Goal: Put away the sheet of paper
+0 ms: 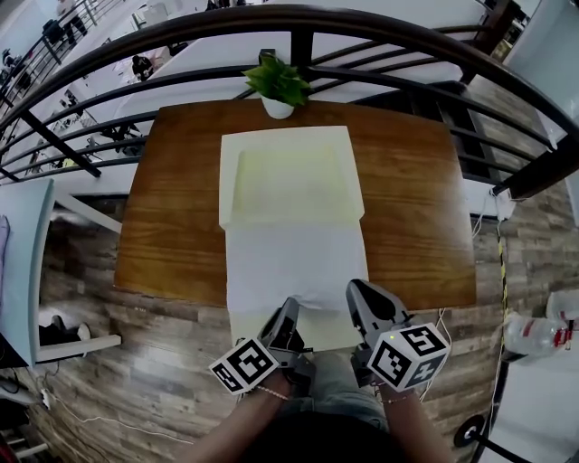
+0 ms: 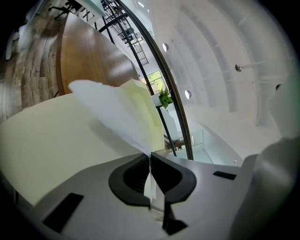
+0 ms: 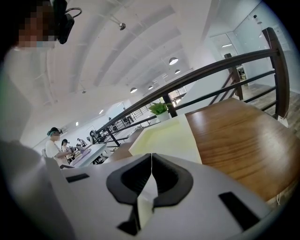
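A white sheet of paper (image 1: 294,262) lies on the near half of a pale yellow open folder (image 1: 289,176) on the wooden table (image 1: 172,226). Its near edge hangs past the table's front. My left gripper (image 1: 291,307) is at that near edge, left of centre. In the left gripper view the gripper (image 2: 150,157) is shut on the sheet (image 2: 117,112), which rises from the jaws in a curve. My right gripper (image 1: 355,291) is at the sheet's near right corner. In the right gripper view the gripper (image 3: 151,157) is shut with a pale strip of paper (image 3: 144,206) pinched between the pads.
A small potted plant (image 1: 278,83) stands at the table's far edge, just behind the folder. A dark metal railing (image 1: 380,23) curves round the far side and the right. A plastic bottle (image 1: 534,333) lies on the floor to the right. People (image 3: 55,145) stand far off on the left.
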### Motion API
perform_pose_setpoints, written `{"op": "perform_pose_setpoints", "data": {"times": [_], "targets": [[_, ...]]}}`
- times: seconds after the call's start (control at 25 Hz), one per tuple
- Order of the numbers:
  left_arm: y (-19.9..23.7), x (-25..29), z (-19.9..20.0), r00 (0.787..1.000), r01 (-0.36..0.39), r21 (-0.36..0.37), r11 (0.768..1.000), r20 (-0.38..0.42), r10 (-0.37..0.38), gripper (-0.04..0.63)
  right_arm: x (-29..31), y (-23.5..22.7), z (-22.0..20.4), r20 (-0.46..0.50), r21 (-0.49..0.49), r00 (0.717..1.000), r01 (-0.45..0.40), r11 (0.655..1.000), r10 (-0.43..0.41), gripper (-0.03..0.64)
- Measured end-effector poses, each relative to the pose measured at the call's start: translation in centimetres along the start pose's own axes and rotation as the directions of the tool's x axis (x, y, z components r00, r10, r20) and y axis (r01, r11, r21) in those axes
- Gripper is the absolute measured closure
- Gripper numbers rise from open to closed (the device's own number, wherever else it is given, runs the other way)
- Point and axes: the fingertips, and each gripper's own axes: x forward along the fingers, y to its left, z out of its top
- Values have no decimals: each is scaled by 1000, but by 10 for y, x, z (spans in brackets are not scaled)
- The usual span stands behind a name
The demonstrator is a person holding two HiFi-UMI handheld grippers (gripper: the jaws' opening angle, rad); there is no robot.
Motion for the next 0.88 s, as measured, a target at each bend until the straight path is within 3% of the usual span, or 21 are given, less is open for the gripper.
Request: {"op": "perform_pose_setpoints", "data": {"times": [0.24, 0.64, 0.88], "targets": [[11, 8, 6, 999, -18, -35, 999, 40, 20, 572, 3, -3, -4, -18, -2, 1000, -7, 1000, 7, 589], [13, 30, 8, 999, -38, 3, 999, 22, 38, 572, 21, -5, -7, -47, -14, 998, -38, 999, 37, 589], [9, 51, 26, 998, -15, -9, 1000, 64, 15, 572, 39, -10, -4, -61, -16, 997, -49, 999, 48, 589]]}}
